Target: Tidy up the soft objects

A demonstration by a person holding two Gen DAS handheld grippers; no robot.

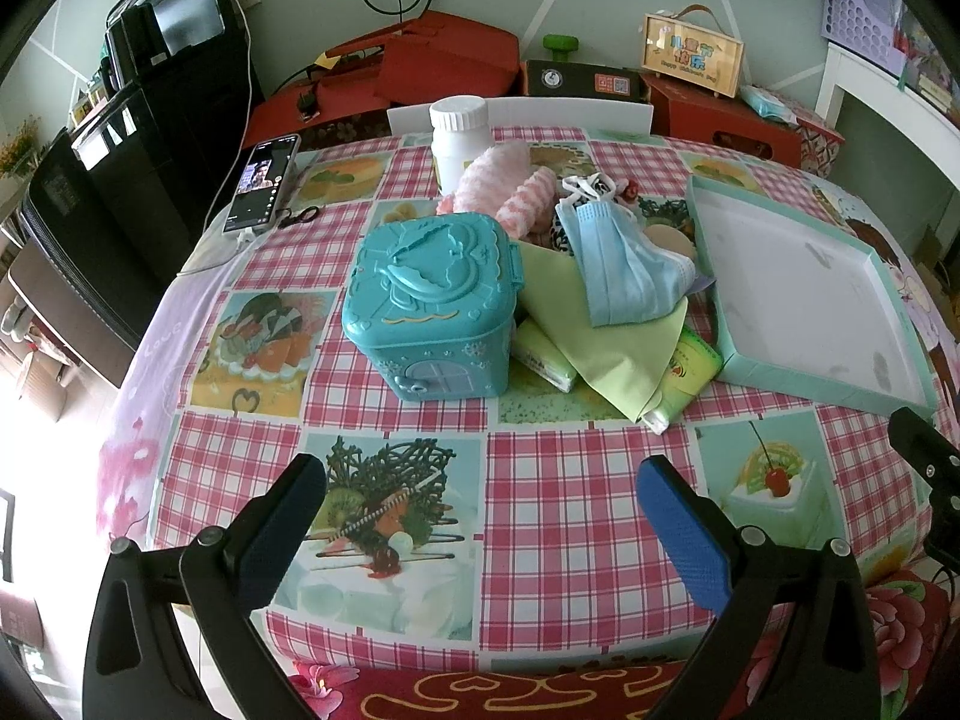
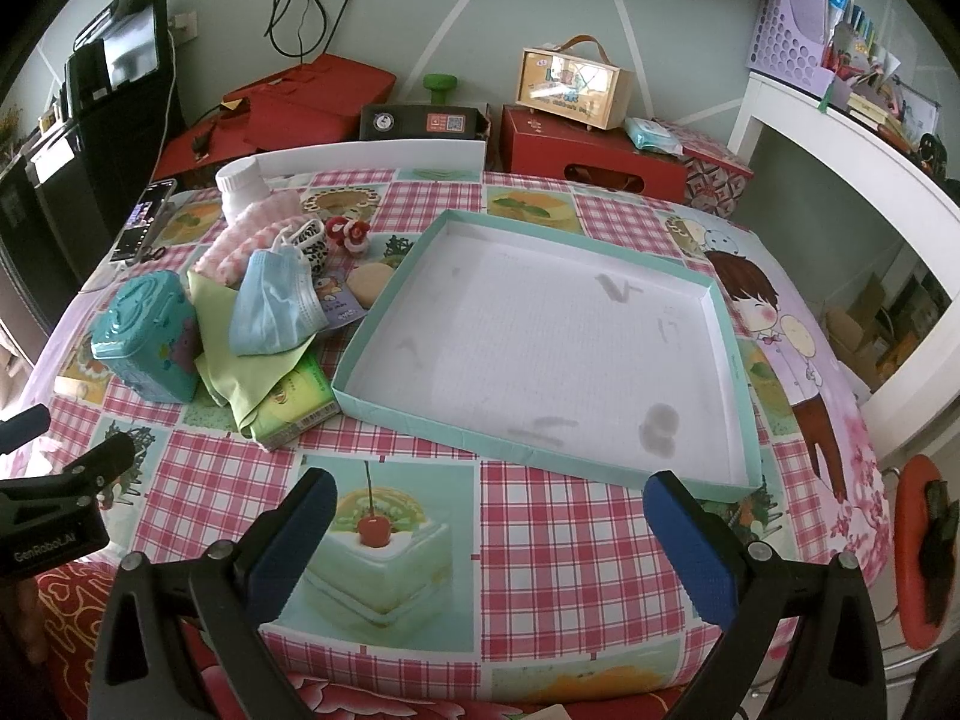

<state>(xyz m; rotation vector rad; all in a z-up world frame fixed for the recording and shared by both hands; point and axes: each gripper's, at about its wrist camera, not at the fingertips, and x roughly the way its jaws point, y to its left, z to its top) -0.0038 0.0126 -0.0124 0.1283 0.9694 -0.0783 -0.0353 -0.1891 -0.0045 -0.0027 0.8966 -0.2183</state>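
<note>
pink-and-white checked tablecloth [image 1: 540, 510] printed with cake and fruit pictures covers a table in a cluttered room, with red boxes [image 2: 312, 102] and a small wooden sign with a handle [image 2: 573, 87] against the pale wall behind.

both grippers hover above the near edge of the table, holding nothing. the left gripper [image 1: 480, 510] has its blue-padded fingers spread wide apart. the right gripper [image 2: 489, 525] is likewise spread wide, and its right fingertip [image 2: 678, 504] sits just in front of the near corner of the tray.

the soft things lie in a loose pile left of a shallow mint-green cardboard tray [image 2: 729, 372] with a white floor. in the pile, a blue face mask [image 1: 624, 267] lies on top of a light green cloth [image 1: 606, 342], which drapes over green tissue packs [image 2: 294, 402]. behind them are pink and white fluffy socks [image 1: 504, 186] and a black-and-white patterned mask [image 2: 312, 246]. a teal plastic toy case [image 1: 432, 306] stands just left of the pile, touching the cloth. a white plastic bottle [image 1: 459, 132] stands at the far side, and a phone [image 1: 261, 183] lies near the far left edge.
</note>
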